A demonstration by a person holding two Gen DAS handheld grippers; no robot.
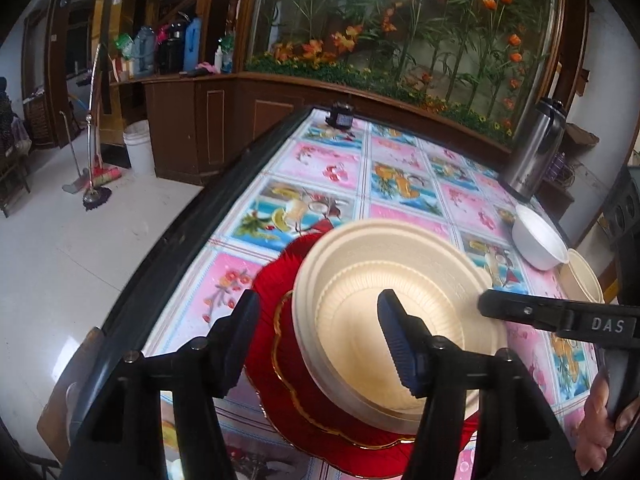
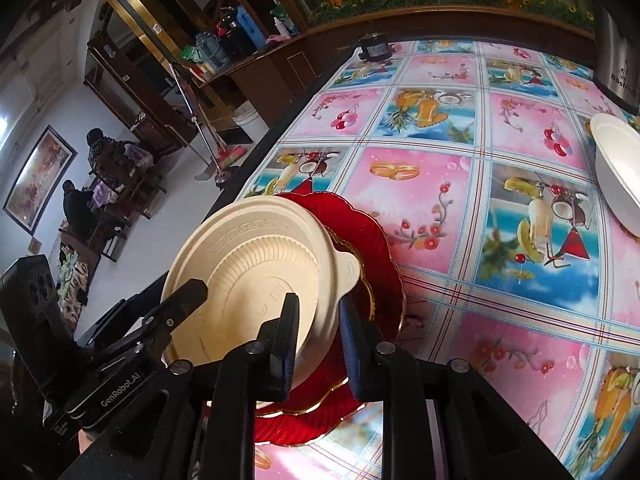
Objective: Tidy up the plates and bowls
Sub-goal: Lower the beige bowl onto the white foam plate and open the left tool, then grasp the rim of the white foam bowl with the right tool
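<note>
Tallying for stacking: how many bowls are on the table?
3: a cream bowl on the red plate, a white bowl farther right, a second cream bowl just beside it, partly cut off. More may be hidden.

Red plate [image 1: 276,280]: mostly under the cream bowl [image 1: 400,256], only the left & near edge shows. Bowl's near rim is hidden behind the left gripper [image 1: 320,304].

Right gripper [image 2: 318,308] straddles the bowl's rim, can't tell if the pads press it.

White bowl [image 2: 616,168] is cut by the right edge, as is the steel flask [image 2: 616,40].

Second cream bowl [image 1: 584,276]: a sliver, rest off-frame.

Hand [image 1: 600,424] is cut at the bottom-right corner.

Small black gadget [image 1: 342,116] at the table's far end is too tiny to ID.

People [image 2: 100,152] in the bkgd are small & dark.
</note>
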